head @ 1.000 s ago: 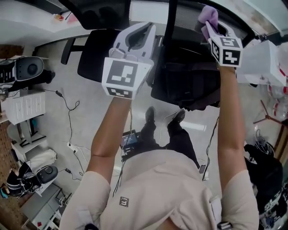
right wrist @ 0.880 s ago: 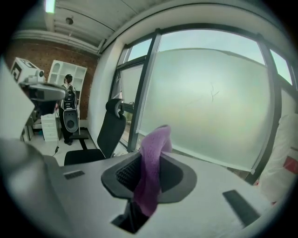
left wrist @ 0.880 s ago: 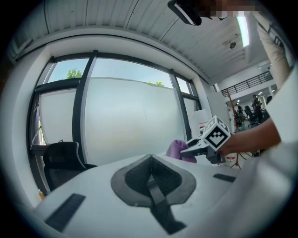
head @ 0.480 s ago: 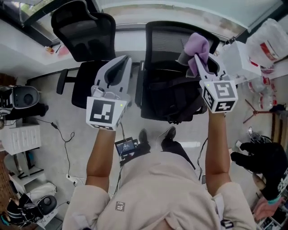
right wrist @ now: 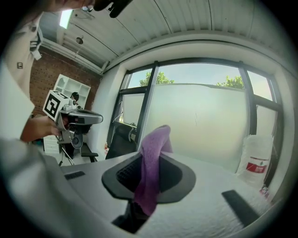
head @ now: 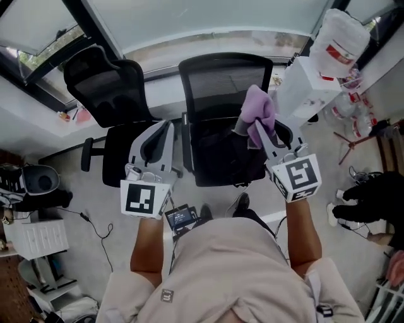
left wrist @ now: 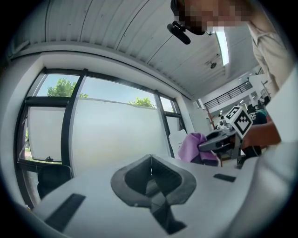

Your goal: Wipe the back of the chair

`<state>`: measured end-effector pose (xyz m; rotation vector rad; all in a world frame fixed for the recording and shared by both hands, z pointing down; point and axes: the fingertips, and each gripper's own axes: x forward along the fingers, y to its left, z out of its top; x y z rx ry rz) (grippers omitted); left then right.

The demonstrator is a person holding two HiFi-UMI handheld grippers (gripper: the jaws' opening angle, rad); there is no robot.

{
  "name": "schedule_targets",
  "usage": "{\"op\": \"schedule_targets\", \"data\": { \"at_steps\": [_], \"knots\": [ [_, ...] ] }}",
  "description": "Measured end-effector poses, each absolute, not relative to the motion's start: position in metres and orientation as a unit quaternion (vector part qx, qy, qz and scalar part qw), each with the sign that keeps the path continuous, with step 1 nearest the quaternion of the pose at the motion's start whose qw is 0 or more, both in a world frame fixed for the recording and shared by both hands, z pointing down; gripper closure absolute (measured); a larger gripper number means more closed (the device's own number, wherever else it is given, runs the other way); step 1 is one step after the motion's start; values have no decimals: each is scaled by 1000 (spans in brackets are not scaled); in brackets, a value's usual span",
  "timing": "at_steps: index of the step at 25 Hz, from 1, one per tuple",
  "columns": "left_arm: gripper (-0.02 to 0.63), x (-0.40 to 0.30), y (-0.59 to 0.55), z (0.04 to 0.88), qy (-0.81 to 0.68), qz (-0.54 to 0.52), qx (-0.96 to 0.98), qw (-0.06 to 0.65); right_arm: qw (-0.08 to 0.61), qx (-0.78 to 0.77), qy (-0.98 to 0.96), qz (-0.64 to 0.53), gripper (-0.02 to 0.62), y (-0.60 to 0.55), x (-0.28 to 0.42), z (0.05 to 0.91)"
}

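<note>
Frosted window panes (head: 189, 19) stand behind two black office chairs. Before the right chair's curved mesh backrest (head: 218, 82), the right gripper (head: 255, 128) pinches a fuzzy purple cloth (head: 260, 108). The left gripper (head: 165, 129), jaws pressed together, holds nothing.

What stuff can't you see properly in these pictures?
- Chair wheels: head view, hidden under its seat.
- Far side of the chair's backrest: head view, it faces away from the camera.
- Tips of the right gripper fingers: head view, the purple cloth is bunched over them.
- Red print on the white bag: head view, too small to read.
- Person's face: left gripper view, blurred patch.
</note>
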<state>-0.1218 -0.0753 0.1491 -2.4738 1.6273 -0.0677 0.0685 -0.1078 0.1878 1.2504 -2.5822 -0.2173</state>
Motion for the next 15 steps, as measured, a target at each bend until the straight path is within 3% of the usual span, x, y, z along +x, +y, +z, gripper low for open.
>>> {"op": "schedule_targets", "data": {
  "at_steps": [15],
  "knots": [
    [597, -102, -46, 153, 497, -16, -864, 84, 137, 496, -854, -81, 537, -50, 109, 170]
  ]
}}
